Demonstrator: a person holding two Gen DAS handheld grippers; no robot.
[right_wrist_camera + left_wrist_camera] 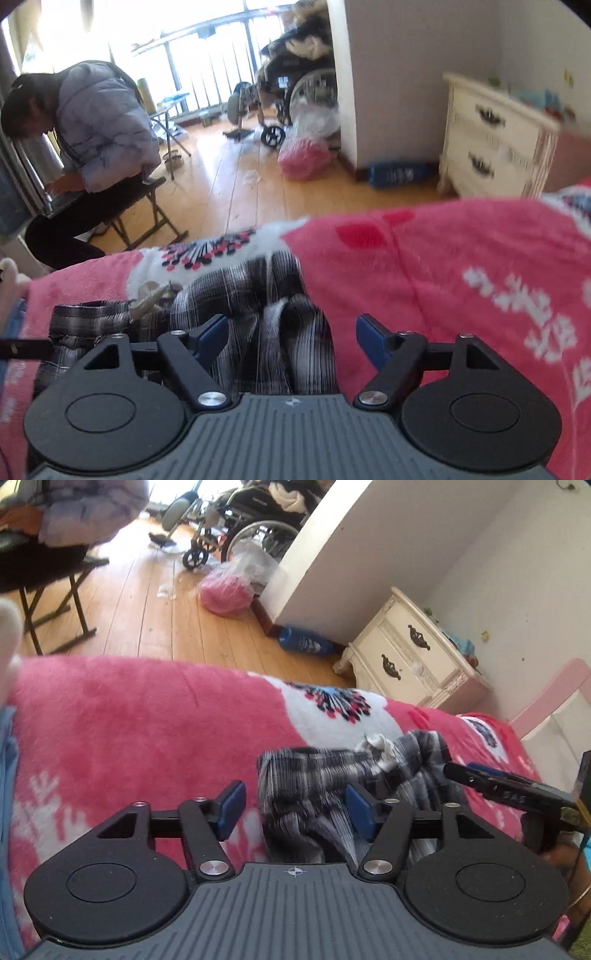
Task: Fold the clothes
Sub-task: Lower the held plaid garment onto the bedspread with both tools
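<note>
We hold both jaws wide with nothing gripped: left hand-held gripper (293, 810) and right hand-held gripper (291, 341) straddle the plaid garment (332, 775), bunched on the pink blanket (129, 716), likely for regripping

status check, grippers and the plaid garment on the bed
Left gripper open, right gripper open. Plaid garment bunched on pink blanket, unfolded, between both jaws, ungripped. Nothing in the way.

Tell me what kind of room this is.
Most likely a lived-in bedroom at home: a pink fleece blanket with white snowflakes covers a bed, a cream two-drawer wooden nightstand stands by the wall, and a black wheelchair is parked on the wood floor.
</note>
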